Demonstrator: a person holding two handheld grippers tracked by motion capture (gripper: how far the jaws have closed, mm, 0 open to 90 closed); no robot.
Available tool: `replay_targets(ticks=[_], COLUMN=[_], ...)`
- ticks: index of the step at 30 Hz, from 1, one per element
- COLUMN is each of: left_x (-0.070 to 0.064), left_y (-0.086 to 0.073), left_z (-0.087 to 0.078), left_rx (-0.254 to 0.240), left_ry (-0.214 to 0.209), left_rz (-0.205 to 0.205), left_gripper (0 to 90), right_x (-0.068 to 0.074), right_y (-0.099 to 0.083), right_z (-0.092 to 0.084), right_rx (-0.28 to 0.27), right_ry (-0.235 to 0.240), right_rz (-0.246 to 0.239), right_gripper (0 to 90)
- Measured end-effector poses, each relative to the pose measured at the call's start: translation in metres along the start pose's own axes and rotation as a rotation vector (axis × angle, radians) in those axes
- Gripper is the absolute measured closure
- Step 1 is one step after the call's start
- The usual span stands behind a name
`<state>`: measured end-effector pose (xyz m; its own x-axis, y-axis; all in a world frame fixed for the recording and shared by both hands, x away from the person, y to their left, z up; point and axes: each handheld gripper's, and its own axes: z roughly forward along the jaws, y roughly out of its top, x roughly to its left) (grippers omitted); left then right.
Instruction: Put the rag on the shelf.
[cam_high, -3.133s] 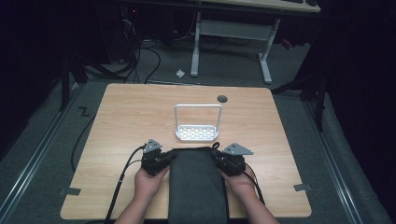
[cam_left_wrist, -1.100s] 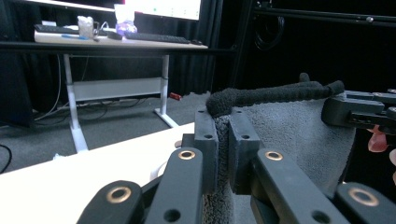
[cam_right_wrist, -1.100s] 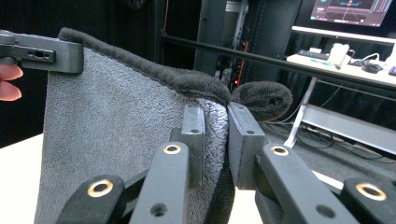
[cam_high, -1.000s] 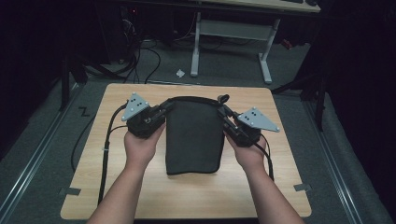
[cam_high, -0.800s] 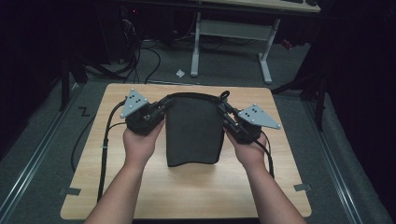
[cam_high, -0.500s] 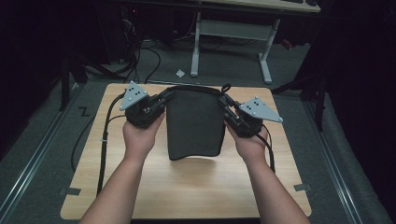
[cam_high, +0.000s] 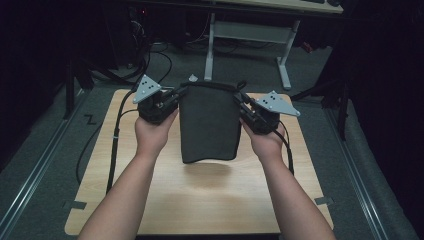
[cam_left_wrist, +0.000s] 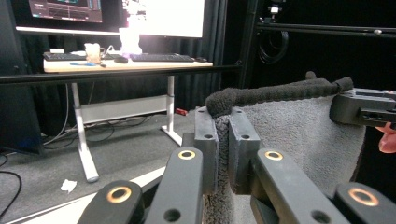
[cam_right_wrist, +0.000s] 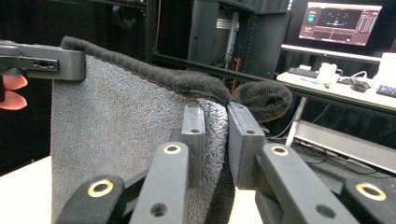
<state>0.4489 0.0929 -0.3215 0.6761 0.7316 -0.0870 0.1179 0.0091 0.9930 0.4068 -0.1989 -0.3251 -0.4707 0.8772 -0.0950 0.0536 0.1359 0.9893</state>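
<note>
From the high view I see my 2 grippers holding the dark grey towel (cam_high: 208, 122) up by its top corners, its lower edge hanging clear above the pale wooden table (cam_high: 200, 200). My left gripper (cam_high: 176, 97) is clamped on the left corner and my right gripper (cam_high: 243, 107) on the right. The left gripper view adds what that one cannot: my left gripper (cam_left_wrist: 223, 140) with its flat black pads pinching looped terry pile under a thick rolled hem, and a desk (cam_left_wrist: 116, 65) with keyboards behind. The right gripper view shows my right gripper (cam_right_wrist: 215, 140) squeezing bunched cloth below a small hanging loop (cam_right_wrist: 262, 100)
</note>
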Motion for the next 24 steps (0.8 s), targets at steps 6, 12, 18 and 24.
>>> replay_targets(ticks=[6, 12, 18, 24], left_x=[0.013, 0.024, 0.031, 0.038], left_y=[0.004, 0.002, 0.003, 0.004], left_z=[0.023, 0.040, 0.054, 0.063], left_rx=[0.017, 0.042, 0.062, 0.082], left_ry=[0.029, 0.034, 0.036, 0.046], left_rz=[0.001, -0.009, 0.007, 0.022], left_gripper=[84.2, 84.1, 84.0, 83.7], right_x=[-0.011, -0.023, -0.040, -0.046], right_y=[0.002, 0.001, 0.003, 0.004], right_z=[0.020, 0.036, 0.054, 0.065], right_rx=[0.009, 0.028, 0.049, 0.058], right_ry=[-0.008, -0.017, -0.024, -0.026], right_rz=[0.002, 0.000, -0.020, -0.031], right_gripper=[78.9, 78.9, 78.7, 78.7])
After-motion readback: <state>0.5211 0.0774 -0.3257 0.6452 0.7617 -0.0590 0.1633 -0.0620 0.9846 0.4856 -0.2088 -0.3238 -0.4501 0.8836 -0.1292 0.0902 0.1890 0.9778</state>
